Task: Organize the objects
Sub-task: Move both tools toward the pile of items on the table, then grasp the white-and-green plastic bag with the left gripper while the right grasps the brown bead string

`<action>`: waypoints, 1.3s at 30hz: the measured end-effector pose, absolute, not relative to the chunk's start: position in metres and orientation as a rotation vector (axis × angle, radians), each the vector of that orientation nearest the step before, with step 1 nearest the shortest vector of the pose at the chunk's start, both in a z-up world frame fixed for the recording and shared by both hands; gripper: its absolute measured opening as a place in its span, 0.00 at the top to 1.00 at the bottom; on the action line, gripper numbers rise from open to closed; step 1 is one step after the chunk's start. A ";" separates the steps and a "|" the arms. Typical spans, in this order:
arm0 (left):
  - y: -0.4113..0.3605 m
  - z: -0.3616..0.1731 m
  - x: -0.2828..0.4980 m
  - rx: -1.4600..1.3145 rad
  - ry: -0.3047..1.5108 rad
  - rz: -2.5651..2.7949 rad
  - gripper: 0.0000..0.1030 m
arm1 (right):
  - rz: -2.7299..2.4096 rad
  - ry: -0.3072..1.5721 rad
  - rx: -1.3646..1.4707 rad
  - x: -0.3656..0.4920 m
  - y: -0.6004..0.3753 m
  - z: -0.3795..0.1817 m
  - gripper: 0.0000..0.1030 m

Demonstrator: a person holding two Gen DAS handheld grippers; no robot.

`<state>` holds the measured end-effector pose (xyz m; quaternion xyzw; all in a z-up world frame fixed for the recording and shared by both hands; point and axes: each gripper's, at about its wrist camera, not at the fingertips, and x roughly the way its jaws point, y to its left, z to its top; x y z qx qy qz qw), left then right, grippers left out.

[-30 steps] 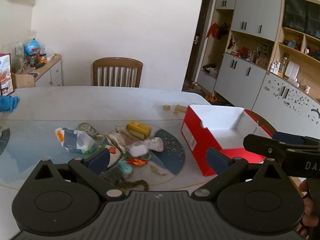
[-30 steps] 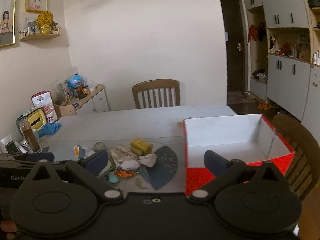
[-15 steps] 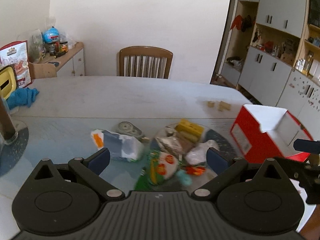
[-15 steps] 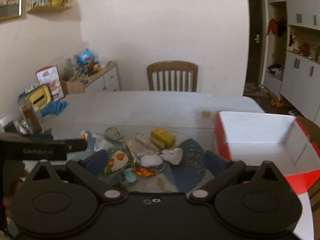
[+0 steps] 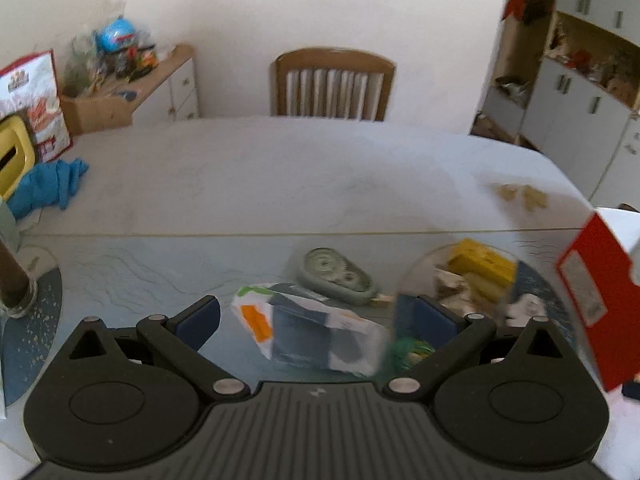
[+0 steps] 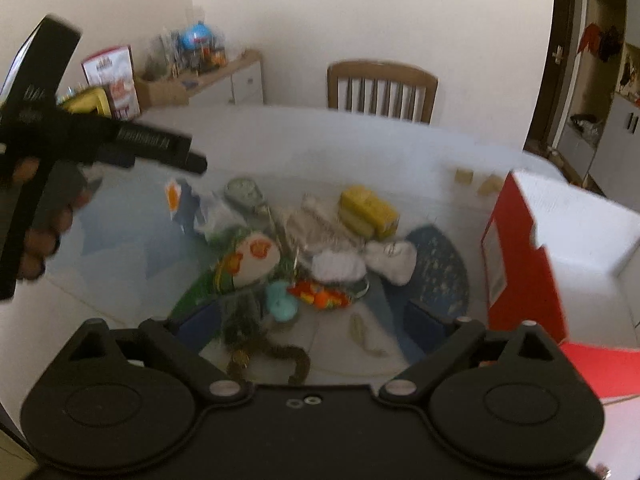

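Since the earlier frames both claws had dropped toward the pile on the table (image 5: 280,176), and the red box (image 6: 520,256) had slid to the right edge of both views.

The left claw (image 5: 316,316) stood spread, pinching nothing; a white, blue and orange packet (image 5: 308,332) lay on the table between its fingers, nearer the right one, and no pad showed as pressing it. Just past it lay a grey tape dispenser (image 5: 338,276), and beyond the right finger a yellow block (image 5: 480,266) beside crumpled wrappers.

The right claw (image 6: 314,320) was wide but closing, with nothing gripped. A dark fuzzy strip (image 6: 280,354) curled on the table between its fingers, and just ahead lay a teal piece (image 6: 280,302) and an orange one (image 6: 320,296). Farther on sat a white pouch with orange marks (image 6: 254,260), a white wad (image 6: 338,268) and another pale lump (image 6: 394,260), partly on a dark blue mat (image 6: 440,276).

The box stood open, right of the pile. At the left, a hand (image 6: 44,216) held the left claw's handle above the table. A chair (image 6: 382,88) stood at the far side.
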<state>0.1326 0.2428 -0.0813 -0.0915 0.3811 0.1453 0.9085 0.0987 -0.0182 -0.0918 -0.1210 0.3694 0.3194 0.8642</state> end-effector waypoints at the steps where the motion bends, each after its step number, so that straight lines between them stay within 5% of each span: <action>1: 0.248 -0.085 0.136 -0.193 0.796 0.320 0.00 | 0.660 0.790 -0.255 0.100 -0.017 -0.097 0.11; 23: 0.288 -0.145 0.175 -0.423 0.997 0.310 0.02 | 0.600 1.003 -0.298 0.117 -0.002 -0.153 0.43; 30: 0.292 -0.146 0.161 -0.453 0.960 0.249 0.29 | 0.611 0.993 -0.317 0.113 0.003 -0.152 0.50; 35: 0.289 -0.144 0.153 -0.449 0.933 0.226 0.56 | 0.609 0.987 -0.341 0.111 0.007 -0.150 0.74; 39: 0.289 -0.139 0.139 -0.450 0.919 0.202 0.66 | 0.597 0.978 -0.357 0.108 0.006 -0.149 0.86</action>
